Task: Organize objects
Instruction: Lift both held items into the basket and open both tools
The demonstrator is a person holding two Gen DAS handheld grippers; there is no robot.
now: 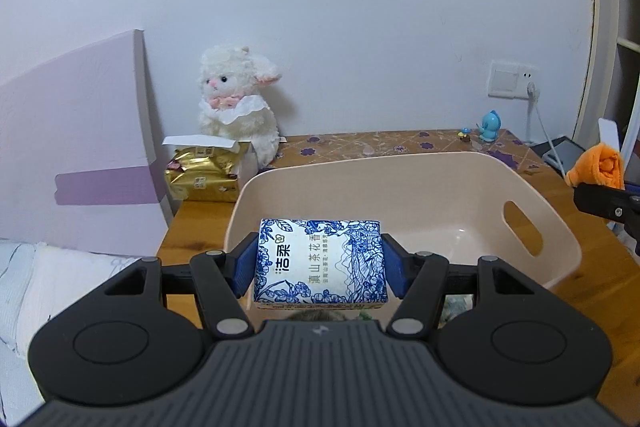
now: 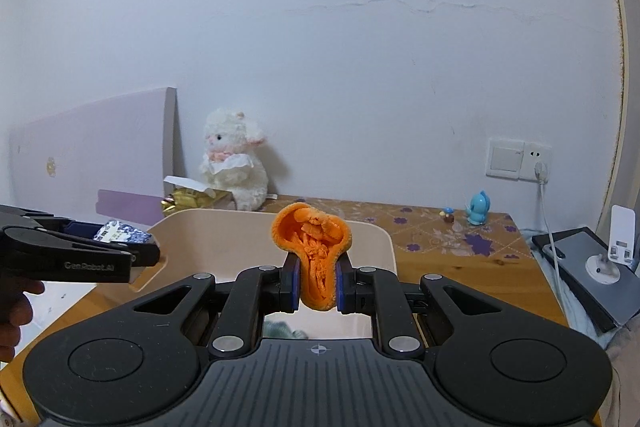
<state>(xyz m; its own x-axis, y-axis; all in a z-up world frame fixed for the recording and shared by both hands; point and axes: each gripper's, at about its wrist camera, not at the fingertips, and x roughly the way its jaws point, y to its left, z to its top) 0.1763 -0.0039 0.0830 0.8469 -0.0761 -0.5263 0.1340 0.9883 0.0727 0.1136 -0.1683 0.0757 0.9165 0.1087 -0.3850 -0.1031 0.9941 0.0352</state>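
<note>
The left gripper [image 1: 320, 263] clamps a blue-and-white tissue pack [image 1: 321, 261] over the beige basket [image 1: 560, 227]; the right gripper [image 2: 317, 285] pinches an orange cloth [image 2: 316, 251] above it.

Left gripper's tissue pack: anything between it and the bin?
Nothing visible. The left gripper holds the tissue pack over the near rim of the beige bin, whose visible interior is bare. The right gripper holds its orange cloth off to the side.

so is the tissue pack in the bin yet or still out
Still out: the tissue pack is clamped in the left claw, held above the near rim of the beige bin, not resting inside.
</note>
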